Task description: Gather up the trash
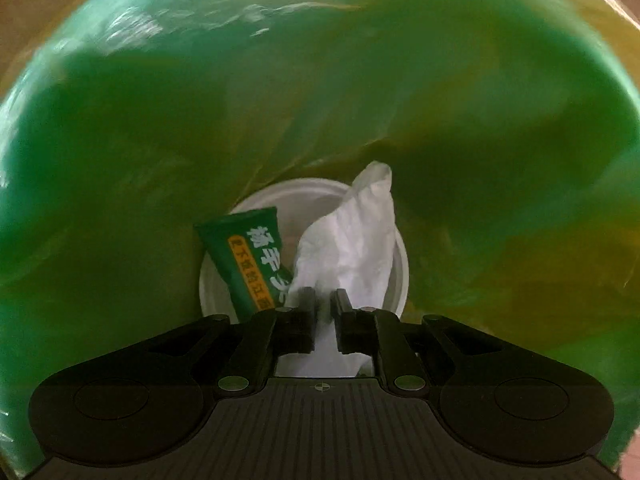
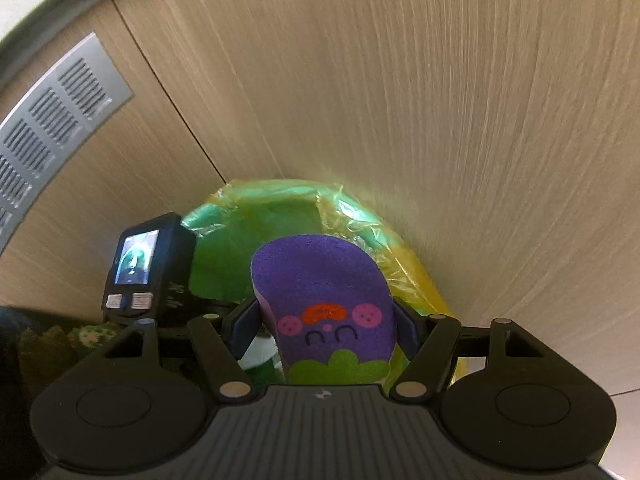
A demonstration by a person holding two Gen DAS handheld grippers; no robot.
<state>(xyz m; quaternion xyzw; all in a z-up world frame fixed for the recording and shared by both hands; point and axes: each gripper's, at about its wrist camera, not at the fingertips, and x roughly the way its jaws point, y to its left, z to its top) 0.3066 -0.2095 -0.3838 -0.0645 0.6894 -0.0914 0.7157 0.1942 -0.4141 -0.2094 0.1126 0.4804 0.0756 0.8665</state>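
Note:
In the left wrist view my left gripper (image 1: 323, 294) reaches down inside a bin lined with a green plastic bag (image 1: 160, 140). Its fingers are shut on a crumpled white tissue (image 1: 352, 240). A green tube with Chinese print (image 1: 252, 260) and a white paper plate (image 1: 304, 200) lie at the bottom. In the right wrist view my right gripper (image 2: 326, 320) is shut on a purple foam sponge with a cartoon face (image 2: 324, 292) and holds it above the green-lined bin (image 2: 256, 232).
The bin stands against a wood-grain cabinet front (image 2: 400, 80) with a grey vent grille (image 2: 52, 120) at the left. The left gripper's camera body (image 2: 144, 264) shows over the bin's left rim.

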